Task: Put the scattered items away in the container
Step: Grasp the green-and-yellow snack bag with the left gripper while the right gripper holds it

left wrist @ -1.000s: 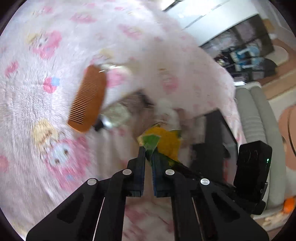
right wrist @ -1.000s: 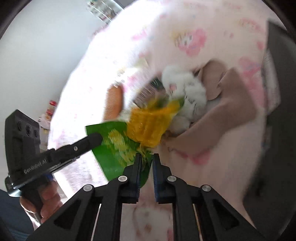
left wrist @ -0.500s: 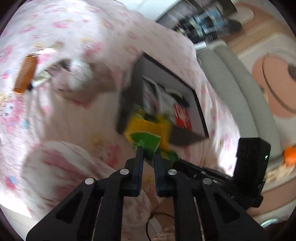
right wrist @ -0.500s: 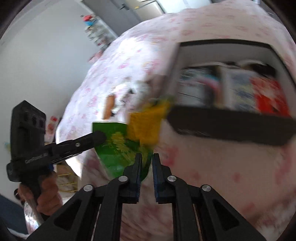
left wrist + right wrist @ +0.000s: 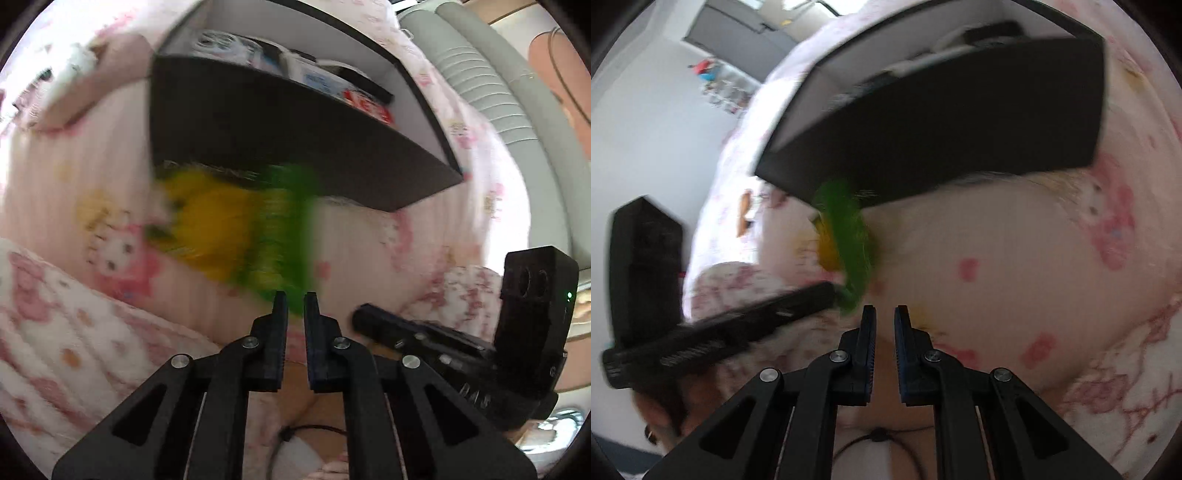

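A green and yellow snack packet [image 5: 236,236], blurred by motion, hangs just in front of the black container [image 5: 295,122]. Its green corner reaches between the tips of my left gripper [image 5: 294,301], whose jaws are closing on it. In the right wrist view the same packet [image 5: 846,243] sits at the left gripper's tip [image 5: 831,291], below the container's near wall [image 5: 960,122]. My right gripper [image 5: 885,314] is shut with nothing between its fingers, and the packet lies just to its left. The right gripper [image 5: 360,319] also shows beside the left one. Several packets lie inside the container.
A pink cartoon-print blanket [image 5: 369,251] covers the bed. A beige cloth with a white plush [image 5: 92,74] lies left of the container, and a brown comb [image 5: 744,214] lies farther off. A grey ribbed cushion [image 5: 498,110] borders the bed. A hand [image 5: 661,410] holds the left gripper.
Both grippers have swept away from the comb and plush, across the blanket, up to the container's near wall. The packet has left the right gripper's jaws and now hangs from the left gripper alone.
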`<state>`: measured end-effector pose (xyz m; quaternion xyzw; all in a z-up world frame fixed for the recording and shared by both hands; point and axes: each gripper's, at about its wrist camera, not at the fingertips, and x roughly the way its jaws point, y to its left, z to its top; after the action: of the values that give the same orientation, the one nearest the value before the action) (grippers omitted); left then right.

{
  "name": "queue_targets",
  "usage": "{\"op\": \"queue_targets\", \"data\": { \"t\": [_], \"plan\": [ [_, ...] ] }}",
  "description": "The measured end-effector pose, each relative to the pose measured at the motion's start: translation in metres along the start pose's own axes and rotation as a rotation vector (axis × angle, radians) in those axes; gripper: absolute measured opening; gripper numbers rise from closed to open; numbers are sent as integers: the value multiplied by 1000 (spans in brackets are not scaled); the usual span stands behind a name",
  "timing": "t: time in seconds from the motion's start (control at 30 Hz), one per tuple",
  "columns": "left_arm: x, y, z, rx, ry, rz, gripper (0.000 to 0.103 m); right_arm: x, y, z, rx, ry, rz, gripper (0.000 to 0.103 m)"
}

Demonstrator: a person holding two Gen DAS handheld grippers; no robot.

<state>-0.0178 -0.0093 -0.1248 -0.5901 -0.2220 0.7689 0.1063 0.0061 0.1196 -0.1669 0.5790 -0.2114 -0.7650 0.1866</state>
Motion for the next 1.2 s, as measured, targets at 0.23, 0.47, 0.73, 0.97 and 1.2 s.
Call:
{"op": "queue_targets", "data": {
  "t": [0.23,0.47,0.73,0.97,1.2],
  "plan": [
    [-24,31,10,-59,-50,41,22,6,-7,14,39,-17,7,27],
    [-24,56,38,-72,-94,94,38,44,3,31,18,12,5,42],
    [20,72,55,-113,-24,133,44,91,3,37,10,64,52,10],
    [14,64,45,-19,-3,-33,41,54,9,36,-7,-24,66,3],
    [28,54,35,21,37,-101,41,18,-3,29,0,-83,-98,4]
  ]
}}
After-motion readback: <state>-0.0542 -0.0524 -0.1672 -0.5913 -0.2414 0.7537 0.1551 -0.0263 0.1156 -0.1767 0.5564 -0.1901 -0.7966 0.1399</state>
